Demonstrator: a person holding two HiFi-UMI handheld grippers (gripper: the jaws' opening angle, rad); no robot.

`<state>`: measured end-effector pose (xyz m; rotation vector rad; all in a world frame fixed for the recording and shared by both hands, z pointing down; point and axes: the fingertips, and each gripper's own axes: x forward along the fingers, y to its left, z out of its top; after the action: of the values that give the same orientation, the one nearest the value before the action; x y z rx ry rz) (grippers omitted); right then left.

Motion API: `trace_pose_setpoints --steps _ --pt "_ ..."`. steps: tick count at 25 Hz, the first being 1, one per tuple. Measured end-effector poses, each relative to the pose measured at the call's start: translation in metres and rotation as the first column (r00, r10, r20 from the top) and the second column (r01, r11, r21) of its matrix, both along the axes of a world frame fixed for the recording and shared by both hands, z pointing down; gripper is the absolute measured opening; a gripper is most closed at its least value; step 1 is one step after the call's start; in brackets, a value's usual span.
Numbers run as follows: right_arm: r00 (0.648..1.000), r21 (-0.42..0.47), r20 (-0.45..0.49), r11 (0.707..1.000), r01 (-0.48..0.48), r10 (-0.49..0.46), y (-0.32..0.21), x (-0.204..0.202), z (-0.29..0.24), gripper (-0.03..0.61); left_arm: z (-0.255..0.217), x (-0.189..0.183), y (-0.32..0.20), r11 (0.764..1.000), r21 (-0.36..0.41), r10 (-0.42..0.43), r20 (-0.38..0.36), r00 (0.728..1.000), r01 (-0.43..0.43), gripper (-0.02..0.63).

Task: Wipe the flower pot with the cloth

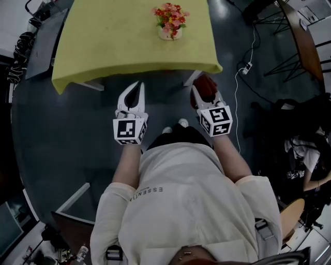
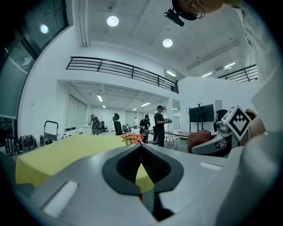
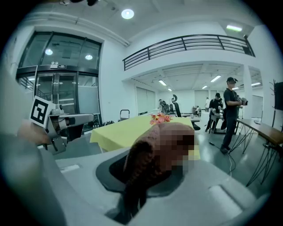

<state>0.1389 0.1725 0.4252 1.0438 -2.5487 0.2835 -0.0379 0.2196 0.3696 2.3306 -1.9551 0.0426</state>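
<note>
The flower pot (image 1: pixel 169 33), white and filled with red and orange flowers (image 1: pixel 170 14), stands upright on the table (image 1: pixel 103 41), right of centre and set back from the near edge. The table carries a yellow-green cover that hangs over its near edge and corners. The cloth (image 1: pixel 206 87), a reddish-brown knitted piece, is off the table, just short of the near right corner, bunched up between the jaws of the right gripper (image 1: pixel 200 91). The jaws are clamped on the cloth, which bulges out ahead of them in the right gripper view (image 3: pixel 150 152). The left gripper (image 1: pixel 139 86) is level with the right one, short of the middle of the near edge and over the dark floor (image 1: pixel 62 134). Its jaws are closed together with nothing between them, as the left gripper view (image 2: pixel 141 148) shows. Neither gripper touches the table or the pot. In the hall beyond the table, other people (image 2: pixel 159 126) stand at desks.
</note>
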Motion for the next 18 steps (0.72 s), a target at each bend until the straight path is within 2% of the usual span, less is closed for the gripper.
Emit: trace_pose_setpoints --steps 8,18 --pt "1.0 0.035 0.022 0.999 0.011 -0.011 0.013 -0.002 -0.011 0.044 -0.014 0.008 0.012 0.999 0.032 0.021 0.013 1.0 -0.021 0.012" --pt "0.999 0.067 0.024 0.998 0.02 -0.022 0.011 0.003 -0.021 0.043 -0.018 0.027 0.001 0.997 0.024 0.076 0.012 0.997 -0.077 0.012"
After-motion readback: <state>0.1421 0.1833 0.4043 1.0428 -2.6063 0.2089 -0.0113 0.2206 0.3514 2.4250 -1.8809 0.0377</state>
